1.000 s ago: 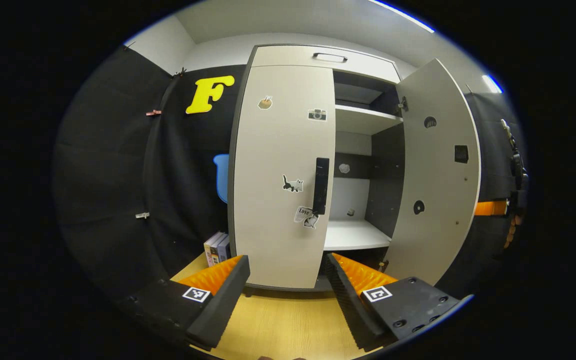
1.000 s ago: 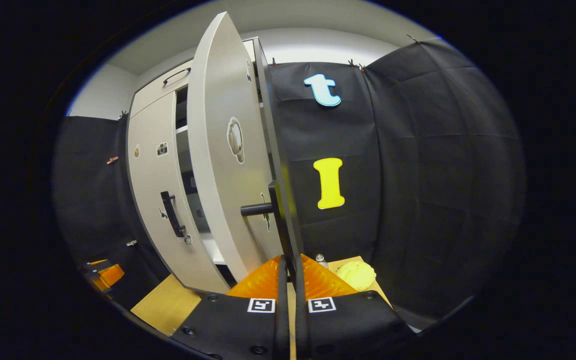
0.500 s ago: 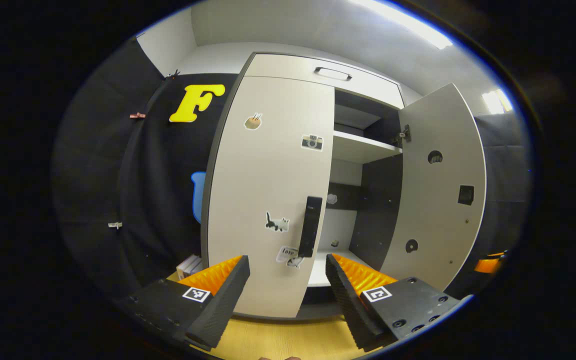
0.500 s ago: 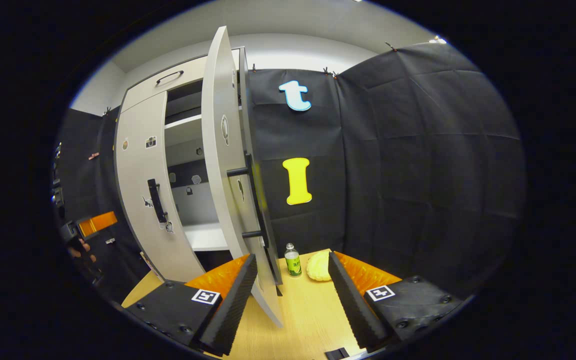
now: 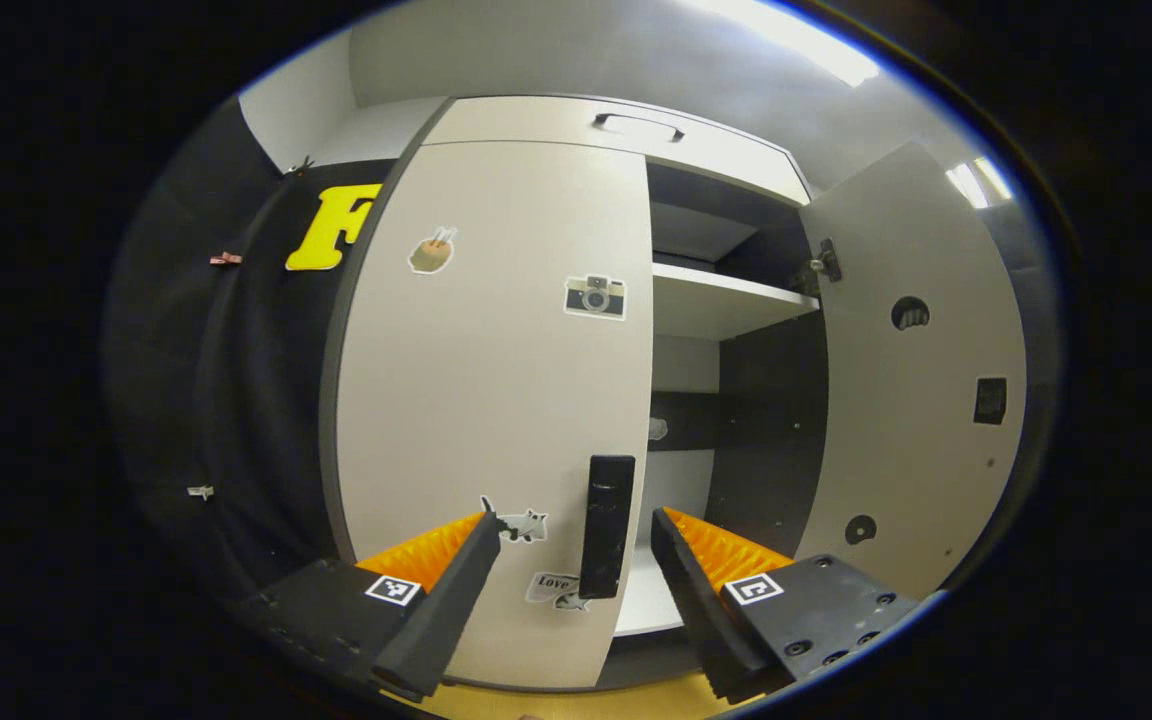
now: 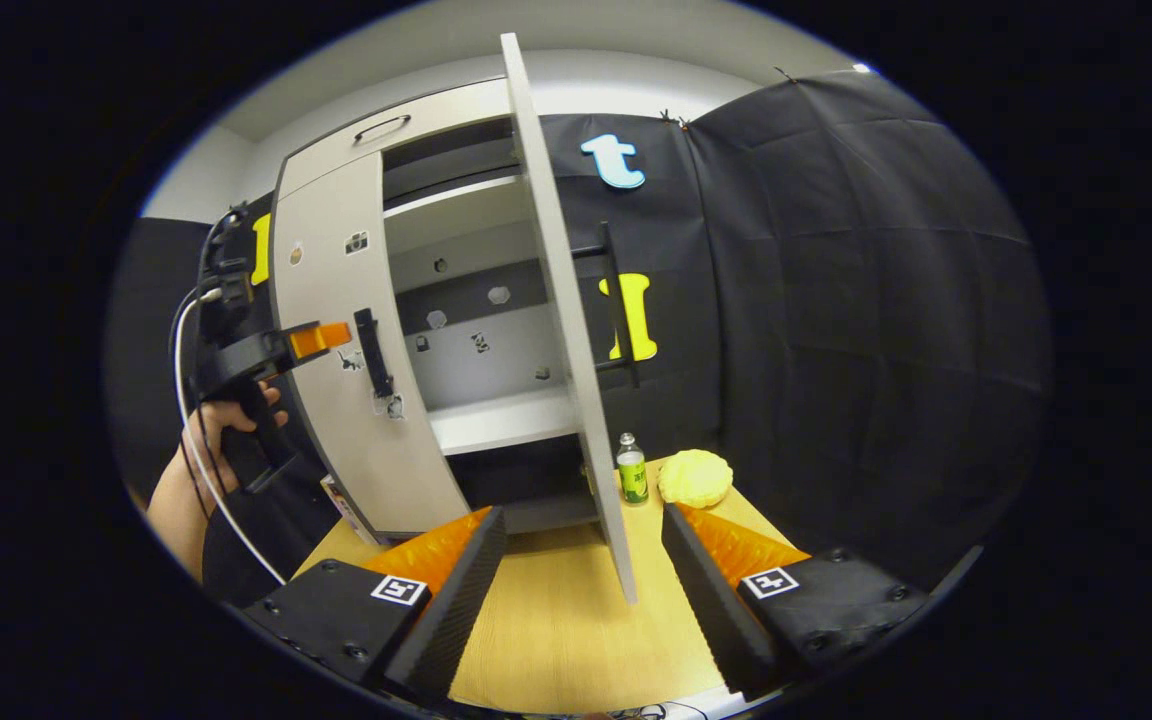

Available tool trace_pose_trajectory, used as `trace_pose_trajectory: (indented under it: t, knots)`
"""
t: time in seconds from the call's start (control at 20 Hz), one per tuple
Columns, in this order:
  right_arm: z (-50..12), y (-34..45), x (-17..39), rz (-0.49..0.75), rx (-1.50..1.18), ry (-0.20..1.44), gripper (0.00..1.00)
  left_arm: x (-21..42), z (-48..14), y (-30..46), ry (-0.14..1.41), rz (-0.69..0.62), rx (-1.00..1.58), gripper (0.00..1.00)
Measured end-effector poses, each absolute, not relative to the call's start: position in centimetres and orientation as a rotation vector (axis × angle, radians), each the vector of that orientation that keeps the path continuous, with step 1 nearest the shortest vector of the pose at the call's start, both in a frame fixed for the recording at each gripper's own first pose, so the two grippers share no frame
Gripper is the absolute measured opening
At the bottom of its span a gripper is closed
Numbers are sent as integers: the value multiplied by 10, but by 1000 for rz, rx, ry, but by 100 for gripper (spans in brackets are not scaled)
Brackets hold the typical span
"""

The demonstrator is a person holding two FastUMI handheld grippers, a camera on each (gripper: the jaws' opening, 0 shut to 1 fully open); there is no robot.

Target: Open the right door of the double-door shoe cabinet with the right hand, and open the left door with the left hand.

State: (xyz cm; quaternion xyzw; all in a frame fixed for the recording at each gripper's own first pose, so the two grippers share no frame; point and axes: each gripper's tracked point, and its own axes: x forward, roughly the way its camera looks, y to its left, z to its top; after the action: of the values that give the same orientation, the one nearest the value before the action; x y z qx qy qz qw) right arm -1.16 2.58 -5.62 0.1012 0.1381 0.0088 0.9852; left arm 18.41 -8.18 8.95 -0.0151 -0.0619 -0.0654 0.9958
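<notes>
Looking along my left hand-held gripper, I see its two fingers spread wide, holding nothing, with the black vertical handle of the closed left door standing between them but not yet touched. That door is pale, dotted with small stickers, and sits flush with the shoe cabinet. The right door already hangs open, edge-on toward my right hand-held gripper, whose fingers are also spread wide and empty, just in front of the door's lower edge. Behind that door, on the wooden bench, stand a small green bottle and a yellow lumpy object, close to the door's swing. My worry is mostly on the left: if I close the fingers too early or off-centre, I judge they could pinch only the handle's edge and slip off when I pull. Pulling straight back rather than along the hinge arc could also wrench the grip loose. On the right, pushing the open door any farther might sweep it into the bottle and tip it, and my idle right hand-held gripper could bump the door's lower edge.
</notes>
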Motion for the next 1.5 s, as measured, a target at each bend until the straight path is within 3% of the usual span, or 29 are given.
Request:
trace_pose_trajectory:
  t: [0.3,0.6,0.8,1.0,1.25,1.5]
  knots:
    - [-64,71,-10,122,156,277,98,226,73,-99,-65,-127,-38,93]
    - [-72,84,-1,177,175,302,98,247,63,-100,-6,-74,-40,62]
    - [-71,75,11,169,177,300,98,250,51,-105,28,-105,-126,42]
    - [-68,76,21,179,191,289,98,249,52,-106,16,-117,-132,36]
    - [-68,76,26,189,216,290,98,248,51,-106,22,-138,-138,17]
    - [-63,81,29,211,210,284,98,241,50,-102,40,-122,-192,13]
